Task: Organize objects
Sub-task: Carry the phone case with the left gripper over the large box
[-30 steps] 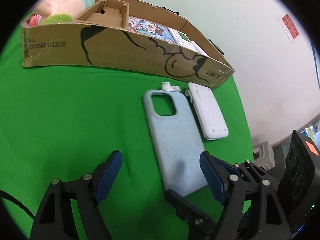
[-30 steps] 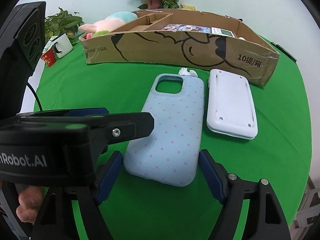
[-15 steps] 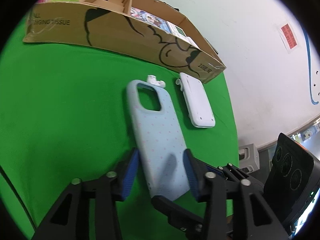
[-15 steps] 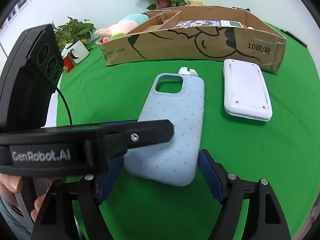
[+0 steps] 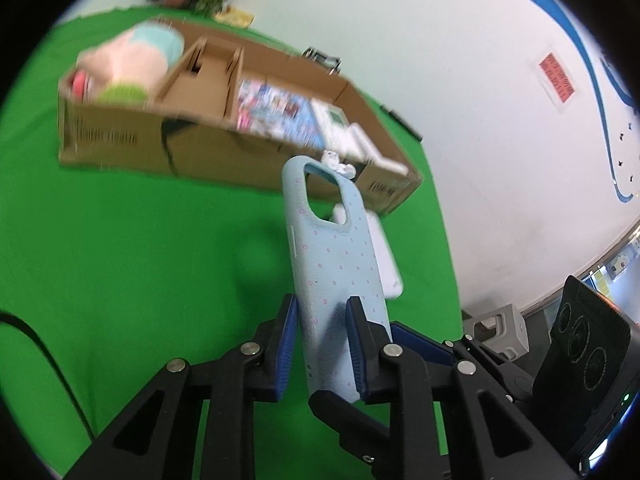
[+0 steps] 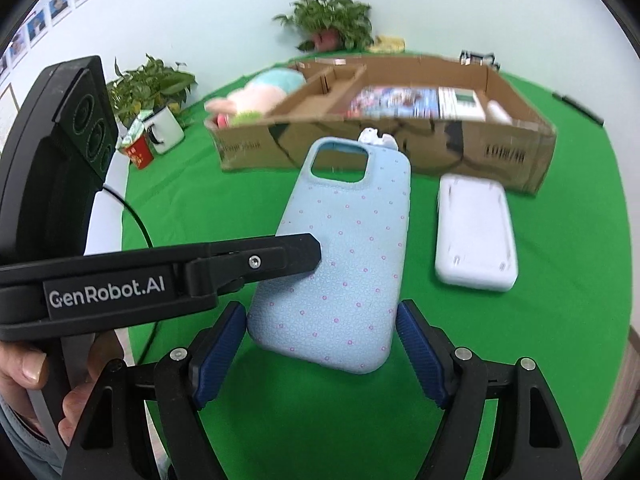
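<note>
Pale blue phone case [image 6: 343, 258] dotted with pink rings, a white device [image 6: 475, 236] beside it, bright green bench [image 6: 208, 200], brown cardboard box [image 6: 420, 148] with black scrawl.

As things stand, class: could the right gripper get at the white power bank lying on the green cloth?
Probably yes. The right gripper is open and holds nothing, and the white power bank lies bare on the green cloth, ahead to its right. The phone case, clamped in the left gripper, sits beside that path, not across it.

Two potted plants [image 6: 332, 20], a white mug [image 6: 166, 132] and red cup [image 6: 140, 152] stand behind.
</note>
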### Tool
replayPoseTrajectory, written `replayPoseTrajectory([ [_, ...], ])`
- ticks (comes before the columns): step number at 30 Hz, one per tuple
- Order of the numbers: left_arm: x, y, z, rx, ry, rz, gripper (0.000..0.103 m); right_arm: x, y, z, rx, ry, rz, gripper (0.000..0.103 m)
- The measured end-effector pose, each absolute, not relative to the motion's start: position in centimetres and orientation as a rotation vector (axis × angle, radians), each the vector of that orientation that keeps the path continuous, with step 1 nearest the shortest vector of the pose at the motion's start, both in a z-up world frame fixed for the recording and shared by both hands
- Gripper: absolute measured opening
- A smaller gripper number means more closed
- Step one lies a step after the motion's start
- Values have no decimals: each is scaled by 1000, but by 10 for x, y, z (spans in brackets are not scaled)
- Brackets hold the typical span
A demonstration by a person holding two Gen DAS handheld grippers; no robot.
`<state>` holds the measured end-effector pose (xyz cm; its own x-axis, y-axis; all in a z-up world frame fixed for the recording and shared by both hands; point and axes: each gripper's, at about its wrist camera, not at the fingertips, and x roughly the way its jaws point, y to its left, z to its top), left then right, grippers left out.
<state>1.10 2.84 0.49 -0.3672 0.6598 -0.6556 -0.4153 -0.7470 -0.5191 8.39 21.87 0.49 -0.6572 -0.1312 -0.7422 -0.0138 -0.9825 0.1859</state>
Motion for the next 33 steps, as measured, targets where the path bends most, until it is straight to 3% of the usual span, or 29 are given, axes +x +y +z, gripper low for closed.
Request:
replayPoseTrajectory([
  [16, -27, 54, 96, -937, -237, 2223, 23, 45, 238, 91, 993, -125, -2970, 75],
  [33, -109, 67, 108, -984, -228, 2254, 23, -50, 270, 110, 983, -155, -2949, 75],
])
